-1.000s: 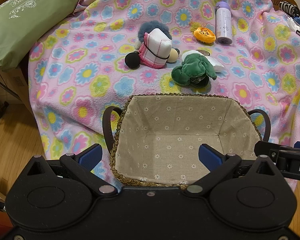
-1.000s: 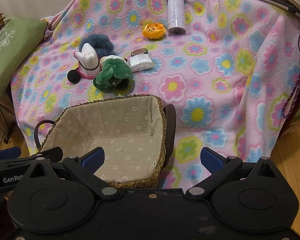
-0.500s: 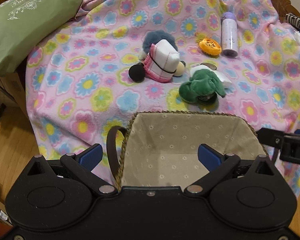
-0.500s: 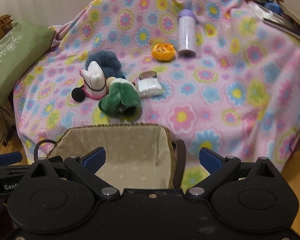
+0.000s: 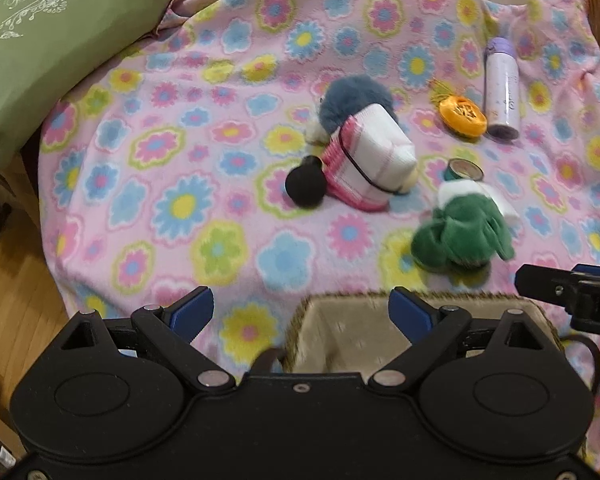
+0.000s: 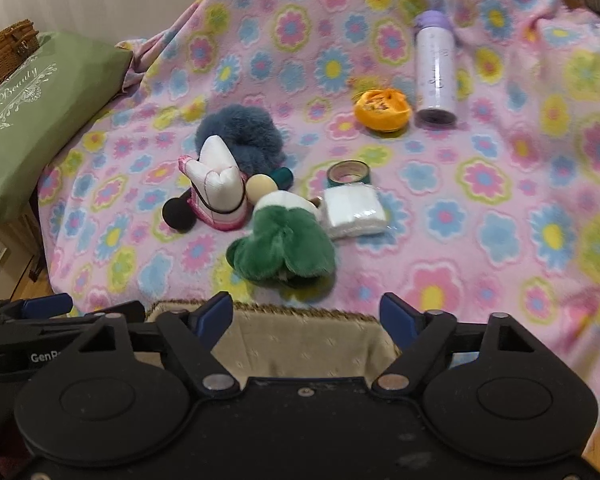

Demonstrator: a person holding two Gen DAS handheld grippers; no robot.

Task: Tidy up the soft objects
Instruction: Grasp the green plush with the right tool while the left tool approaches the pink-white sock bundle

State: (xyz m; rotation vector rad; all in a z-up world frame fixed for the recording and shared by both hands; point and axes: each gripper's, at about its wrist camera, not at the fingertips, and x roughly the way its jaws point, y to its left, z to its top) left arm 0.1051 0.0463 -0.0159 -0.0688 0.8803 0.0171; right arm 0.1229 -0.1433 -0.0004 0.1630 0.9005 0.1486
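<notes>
The left gripper (image 5: 302, 312) hangs with its blue-tipped fingers spread wide and nothing between them, just above the near-left corner of the fabric-lined woven basket (image 5: 340, 332). The right gripper (image 6: 306, 314) is likewise spread wide and empty, over the basket's far rim (image 6: 268, 307). The basket sits at the near edge of the pink flowered fleece blanket (image 5: 180, 184), and everything else lies beyond it. Just past the basket's far rim rests the green plush toy (image 6: 284, 246), with a white wrapped tissue pack (image 6: 354, 212) touching its far right side and a roll of green tape (image 6: 348, 172) just behind that pack. Farther from the basket and to the left stands the pink-and-white fabric pouch (image 6: 218, 190), bound by a black elastic; a black ball (image 6: 178, 214) touches its left side, a cream ball (image 6: 262, 187) its right, and a fluffy blue-grey pompom (image 6: 240, 136) lies behind it. Well beyond the basket to the right lie an orange soft toy (image 6: 382, 110) and, beside it, a lavender bottle (image 6: 436, 70). Far left of the basket, a green cushion (image 5: 48, 52) printed "Beauty" overlaps the blanket's edge.
</notes>
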